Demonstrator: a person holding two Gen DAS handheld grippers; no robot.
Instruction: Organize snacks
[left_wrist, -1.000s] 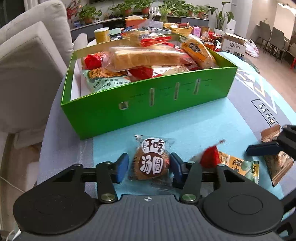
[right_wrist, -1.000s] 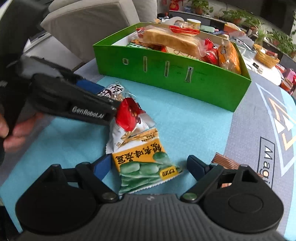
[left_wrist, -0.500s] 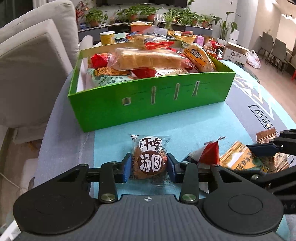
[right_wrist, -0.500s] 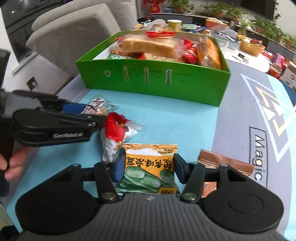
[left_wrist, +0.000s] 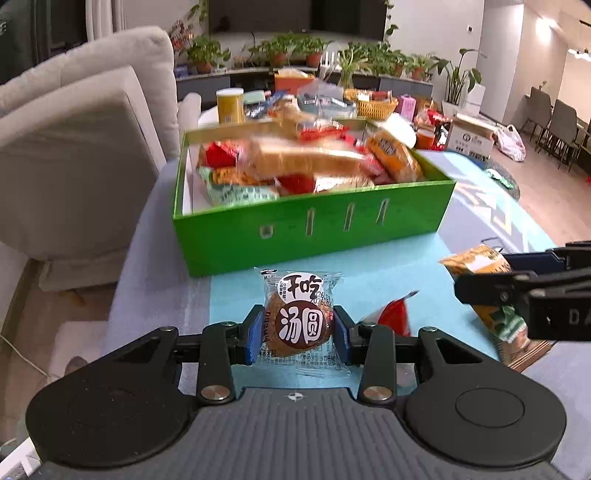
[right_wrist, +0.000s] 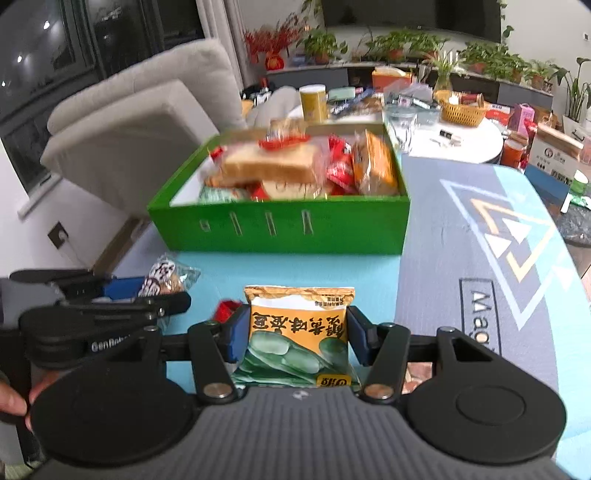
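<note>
My left gripper is shut on a round brown biscuit in a clear wrapper and holds it above the blue mat. My right gripper is shut on an orange and green pea snack bag, also off the mat. Each gripper shows in the other's view: the right one with its bag at the right, the left one with the biscuit at the left. Straight ahead stands the green box, piled with bread and snack packets.
A red and white packet lies on the mat between the grippers, and a brown packet lies under the right one. A grey sofa stands left of the table. Behind the box is a white round table with clutter.
Both grippers closed on their packets, the left on the biscuit and the right on the pea bag. Both then rose with them off the mat.
</note>
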